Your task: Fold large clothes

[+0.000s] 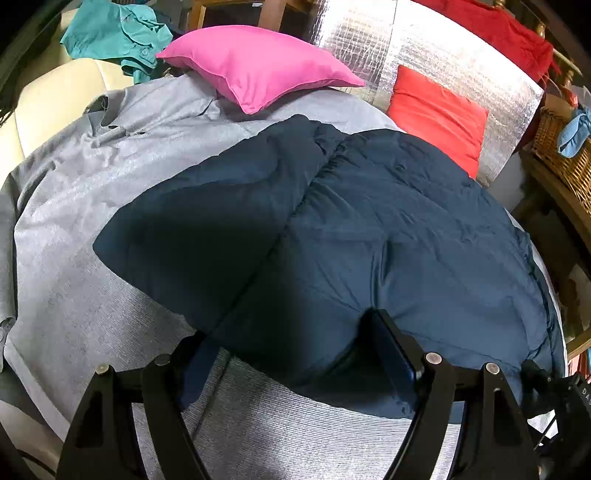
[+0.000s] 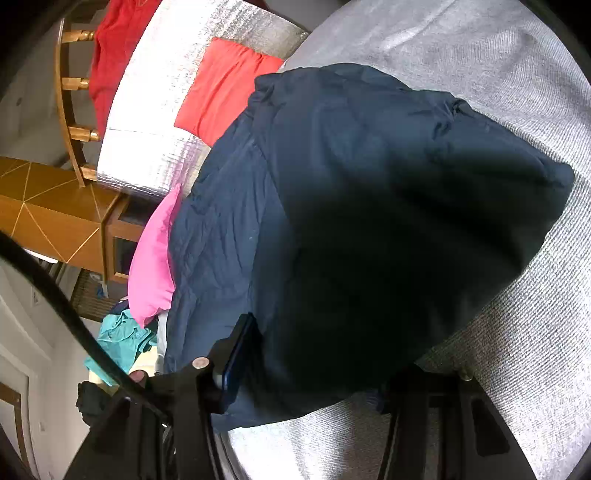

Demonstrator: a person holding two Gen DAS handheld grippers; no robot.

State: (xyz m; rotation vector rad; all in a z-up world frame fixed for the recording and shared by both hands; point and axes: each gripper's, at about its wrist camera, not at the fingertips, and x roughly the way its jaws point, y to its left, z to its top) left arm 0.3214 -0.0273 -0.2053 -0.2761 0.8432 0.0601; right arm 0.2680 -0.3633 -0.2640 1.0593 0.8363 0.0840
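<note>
Right now a big dark blue puffy jacket (image 1: 369, 236) is lying spread out on a grey cover (image 1: 92, 206) over the bed. One puffy sleeve is lying folded across the jacket's left side, and its end is pointing out to the left over the grey cloth. The left gripper (image 1: 291, 350) is sitting at the near edge of the jacket. Its claw is standing wide, and the thick near edge of the jacket is bulging in between the two fingers. One finger is pressing into the blue cloth on the right, while the other finger is sitting just under the edge on the left. I cannot tell if it is really pinching the jacket. The right gripper (image 2: 314, 365) is also at the edge of the jacket, and the puffy cloth is filling the space between its fingers. Its claw is about half wide, and both fingers are squeezing the jacket. Far off, a pink pillow (image 1: 255, 66) is resting on the grey cover, just beyond the jacket. A red pillow (image 1: 439, 114) is leaning on a shiny silver mat (image 1: 461, 59) to the far right. A teal shirt (image 1: 118, 33) is lying crumpled at the far left.
</note>
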